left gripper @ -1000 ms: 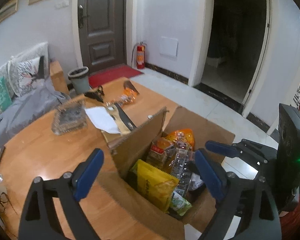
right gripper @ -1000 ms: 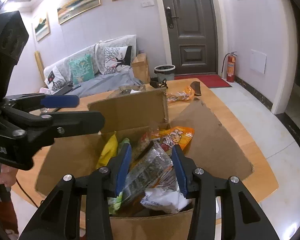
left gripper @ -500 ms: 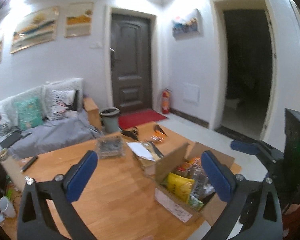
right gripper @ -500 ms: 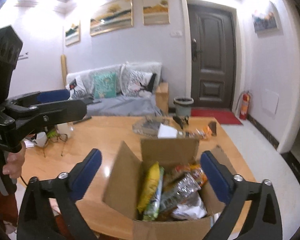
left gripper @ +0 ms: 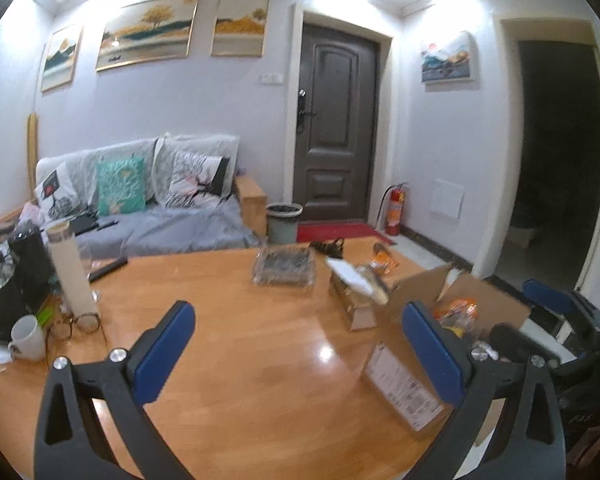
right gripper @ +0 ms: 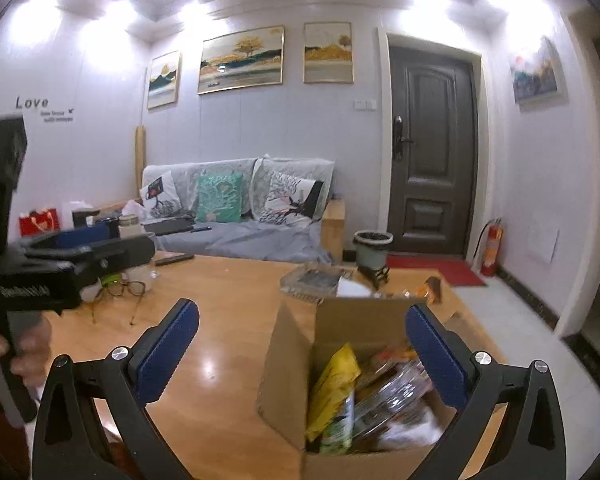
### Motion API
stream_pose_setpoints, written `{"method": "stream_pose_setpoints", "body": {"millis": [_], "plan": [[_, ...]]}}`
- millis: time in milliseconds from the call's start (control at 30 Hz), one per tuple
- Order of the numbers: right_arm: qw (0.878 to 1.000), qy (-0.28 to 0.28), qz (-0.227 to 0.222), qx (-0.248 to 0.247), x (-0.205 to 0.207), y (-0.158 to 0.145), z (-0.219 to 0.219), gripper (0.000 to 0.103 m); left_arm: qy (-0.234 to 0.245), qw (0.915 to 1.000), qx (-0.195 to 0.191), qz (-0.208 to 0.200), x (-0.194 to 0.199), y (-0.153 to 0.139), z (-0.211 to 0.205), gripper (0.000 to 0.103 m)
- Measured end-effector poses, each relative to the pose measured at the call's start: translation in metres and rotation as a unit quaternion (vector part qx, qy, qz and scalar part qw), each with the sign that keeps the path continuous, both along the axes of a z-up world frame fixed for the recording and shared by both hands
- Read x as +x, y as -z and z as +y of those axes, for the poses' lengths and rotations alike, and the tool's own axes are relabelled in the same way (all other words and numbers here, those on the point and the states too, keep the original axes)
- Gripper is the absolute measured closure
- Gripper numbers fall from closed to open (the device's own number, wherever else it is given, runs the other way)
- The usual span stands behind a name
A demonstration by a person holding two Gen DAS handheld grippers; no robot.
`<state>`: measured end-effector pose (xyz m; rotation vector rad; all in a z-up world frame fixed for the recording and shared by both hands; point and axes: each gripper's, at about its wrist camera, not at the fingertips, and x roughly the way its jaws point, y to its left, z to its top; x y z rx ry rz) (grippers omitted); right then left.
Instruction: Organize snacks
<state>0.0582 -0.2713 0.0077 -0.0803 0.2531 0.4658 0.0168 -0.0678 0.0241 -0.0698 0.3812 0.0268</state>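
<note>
Wood fills the near ground: an orange-brown table (left gripper: 260,380) with a glossy top. Over it the left gripper (left gripper: 300,354) hangs with its jaws spread as wide as they go, having just been opening, and only bare tabletop shows between the blue pads. The right gripper (right gripper: 302,354) is equally wide, its jaws also just opened; nothing is gripped, and its right pad hangs over the open box (right gripper: 360,460) at the table's near edge. Snacks (right gripper: 380,392) stand packed inside the box, a yellow bag (right gripper: 332,388) at the left and clear wrappers beside it. A hand (right gripper: 16,356) at the left edge of the right view holds the left gripper's handle. Farther along the table lie glasses (left gripper: 80,324), a mug (left gripper: 28,338), a clear tray (left gripper: 284,266) and an orange packet (left gripper: 384,264). Behind the table stand a grey sofa (left gripper: 172,232), a bin (left gripper: 284,222) and a dark door (left gripper: 336,128).
</note>
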Motion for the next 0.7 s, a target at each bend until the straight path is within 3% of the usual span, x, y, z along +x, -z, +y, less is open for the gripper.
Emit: {"method": "stream_pose_setpoints", "body": {"millis": [267,700], "plan": [[0.999,0.017,0.026,-0.009,0.017,0.024,-0.004,0.000,-0.004,0.9998,0.006,0.016,0.014,0.017,-0.002,0.001],[1.000,0.015,0.027,0.000,0.014,0.022,-0.009,0.000,0.010,0.9998,0.012,0.010,0.017,0.013,-0.011,0.001]]}}
